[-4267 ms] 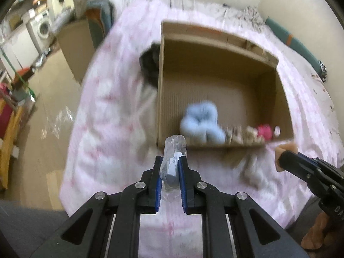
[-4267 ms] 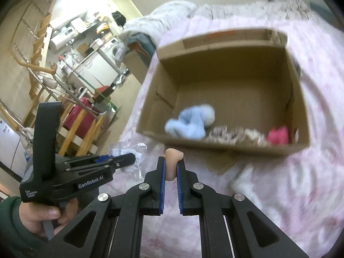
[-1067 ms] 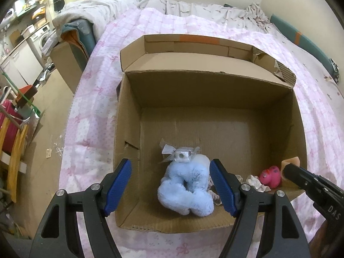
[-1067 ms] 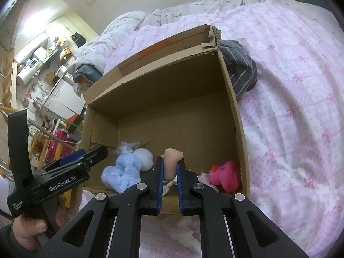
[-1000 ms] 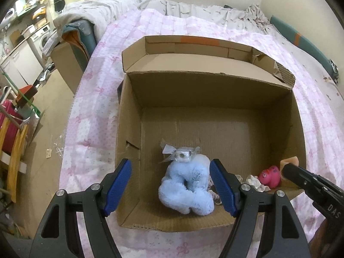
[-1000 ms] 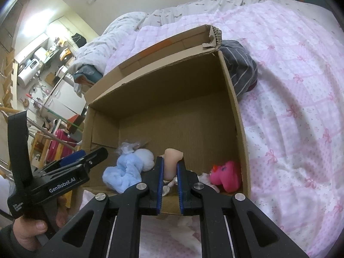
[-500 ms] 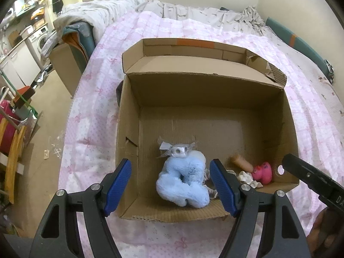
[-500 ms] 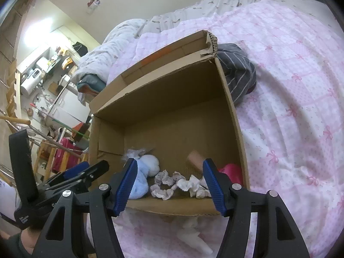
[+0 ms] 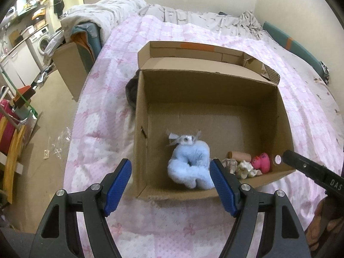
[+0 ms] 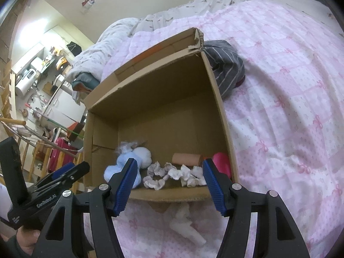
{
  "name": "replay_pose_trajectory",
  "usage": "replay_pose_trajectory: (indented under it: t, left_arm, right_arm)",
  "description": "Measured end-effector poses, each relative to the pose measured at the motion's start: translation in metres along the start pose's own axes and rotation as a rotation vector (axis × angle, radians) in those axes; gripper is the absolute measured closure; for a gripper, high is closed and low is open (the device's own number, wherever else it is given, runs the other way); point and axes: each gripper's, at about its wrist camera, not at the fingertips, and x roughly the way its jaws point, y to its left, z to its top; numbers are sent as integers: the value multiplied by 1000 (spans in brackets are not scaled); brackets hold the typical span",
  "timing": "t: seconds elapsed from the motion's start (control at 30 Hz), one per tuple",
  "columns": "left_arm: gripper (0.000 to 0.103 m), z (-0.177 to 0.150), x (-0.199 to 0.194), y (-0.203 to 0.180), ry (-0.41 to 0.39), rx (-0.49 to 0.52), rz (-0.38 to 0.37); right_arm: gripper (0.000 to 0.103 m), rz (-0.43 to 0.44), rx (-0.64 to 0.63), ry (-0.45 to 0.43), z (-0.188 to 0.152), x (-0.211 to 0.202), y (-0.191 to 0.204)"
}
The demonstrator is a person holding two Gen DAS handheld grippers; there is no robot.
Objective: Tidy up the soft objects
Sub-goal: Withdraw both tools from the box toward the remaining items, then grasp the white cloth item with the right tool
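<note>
Box (image 9: 286,129) wall is hiding most of the dark cloth (image 9: 130,94) in the left view. In the right view the right finger (image 10: 211,182) is covering part of the pink toy (image 10: 222,164); the left finger (image 10: 126,182) is overlapping the blue plush (image 10: 120,167). Lower frame edges are cutting off both grippers' bodies. Shelf clutter (image 10: 32,73) at far left is reading too small to identify. White object (image 10: 186,228) outside the box is staying unclear.

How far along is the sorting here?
Done: blue plush, peach roll, pink toy and crumpled cloth lie in the box. In hand: nothing; left gripper and right gripper are open. Left: white item and striped cloth outside.
</note>
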Motion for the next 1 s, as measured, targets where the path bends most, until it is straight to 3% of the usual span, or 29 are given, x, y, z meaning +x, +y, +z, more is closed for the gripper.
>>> replay_pose_trajectory:
  t: [0.33,0.6,0.83,1.0]
  left_arm:
    - [30,-27,-12,12,-10,-28,-31]
    - [30,-46,-6,11,-6,-59,-57]
    - [30,-51,-3,4,-16,-42,-46]
    - [30,-51,2,10,-3,-76,-51]
  right_arm:
    - [36,-28,0,3,-17,-15,1]
    - [36,16,125,32,-44,-25,-20]
    - [36,-46,143,38,-49,-27,-30]
    - [36,-115,168,99,-54,-10,-42]
